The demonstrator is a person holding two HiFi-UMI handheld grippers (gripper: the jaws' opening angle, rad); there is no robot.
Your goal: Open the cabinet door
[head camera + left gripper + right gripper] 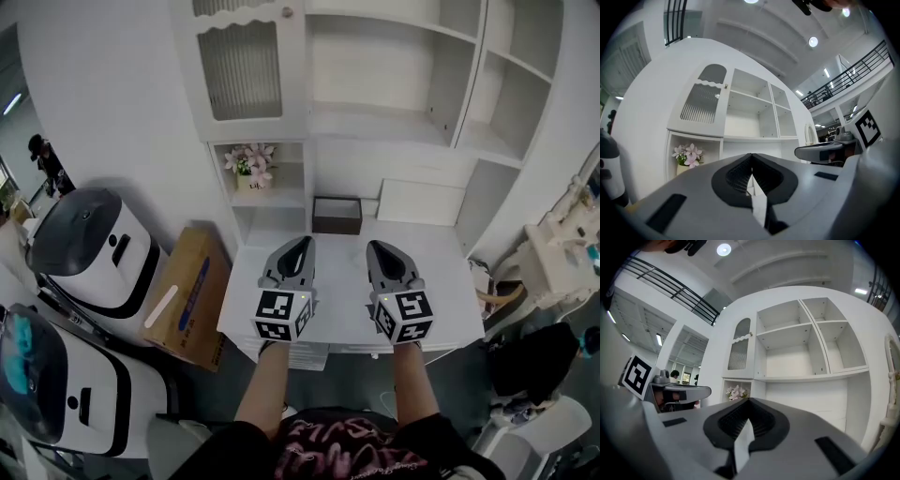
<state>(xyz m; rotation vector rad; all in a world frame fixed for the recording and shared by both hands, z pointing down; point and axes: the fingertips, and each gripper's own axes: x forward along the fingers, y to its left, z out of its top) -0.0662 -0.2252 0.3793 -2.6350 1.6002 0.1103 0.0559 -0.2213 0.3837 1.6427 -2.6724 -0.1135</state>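
Note:
The white cabinet door [242, 66] with a ribbed glass pane stands closed at the upper left of the shelf unit, its small knob [287, 13] on the right edge. Both grippers are held level over the white desk [448, 281], well short of the door. My left gripper [302, 242] is shut and empty, and so is my right gripper [378, 246]. In the left gripper view, the door [701, 105] and knob [725, 86] lie up and left of my shut left gripper [751, 159]. The right gripper view has the door [739, 345] above my shut right gripper [749, 401].
Pink flowers [251, 164] sit in a niche under the door. A dark box [337, 215] and a white box [420, 202] stand at the back of the desk. A cardboard box [187, 295] and white machines [89, 248] are on the left, with clutter at the right.

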